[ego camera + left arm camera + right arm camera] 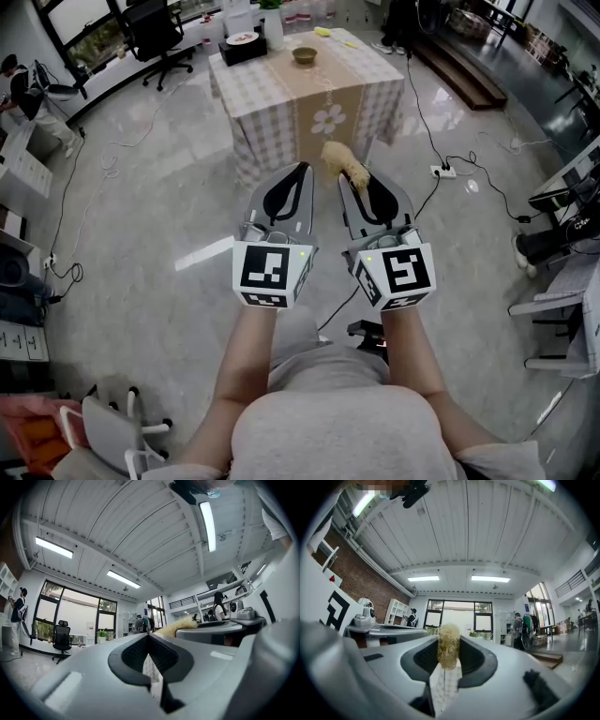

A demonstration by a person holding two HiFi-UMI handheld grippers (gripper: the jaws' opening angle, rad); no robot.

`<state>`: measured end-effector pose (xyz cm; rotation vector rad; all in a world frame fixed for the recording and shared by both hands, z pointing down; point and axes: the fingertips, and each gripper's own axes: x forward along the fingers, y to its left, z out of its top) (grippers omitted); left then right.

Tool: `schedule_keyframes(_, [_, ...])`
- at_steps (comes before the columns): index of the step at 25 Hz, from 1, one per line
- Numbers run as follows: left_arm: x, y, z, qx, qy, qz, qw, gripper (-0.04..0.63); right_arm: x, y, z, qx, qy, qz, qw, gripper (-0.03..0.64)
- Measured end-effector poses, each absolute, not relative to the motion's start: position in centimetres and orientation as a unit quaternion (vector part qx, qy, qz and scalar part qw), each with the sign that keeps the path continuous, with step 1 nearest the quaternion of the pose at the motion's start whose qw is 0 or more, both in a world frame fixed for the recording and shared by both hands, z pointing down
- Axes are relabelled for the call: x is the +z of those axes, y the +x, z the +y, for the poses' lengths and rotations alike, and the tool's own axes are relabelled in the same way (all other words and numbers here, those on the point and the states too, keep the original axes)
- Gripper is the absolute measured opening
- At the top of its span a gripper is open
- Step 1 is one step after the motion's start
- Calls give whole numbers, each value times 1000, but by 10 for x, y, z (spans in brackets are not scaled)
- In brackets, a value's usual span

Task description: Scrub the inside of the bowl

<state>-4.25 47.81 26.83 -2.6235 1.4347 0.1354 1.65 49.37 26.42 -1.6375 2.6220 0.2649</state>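
Observation:
A small brown bowl (305, 55) stands on a table (281, 98) with a checked cloth, far ahead of both grippers. My right gripper (350, 180) is shut on a tan, fibrous scrubber (345, 161) that sticks out past its tips; in the right gripper view the scrubber (448, 651) sits pinched between the jaws of the right gripper (448, 643). My left gripper (301, 170) is shut with nothing in it, and its jaws meet in the left gripper view (148, 637), where the scrubber (176, 628) shows to the right. Both grippers hang side by side over the floor, well short of the table.
On the table's far side are a black box with a plate (242, 45), a white container (273, 28) and a yellow item (322, 31). A black office chair (155, 33) stands left of the table. Cables and a power strip (441, 171) lie on the glossy floor.

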Motion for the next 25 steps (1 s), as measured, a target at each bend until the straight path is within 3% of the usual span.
schedule_keyframes(25, [273, -89, 309, 46, -881, 467, 69, 5, 270, -44, 334, 74, -516, 853, 14, 103])
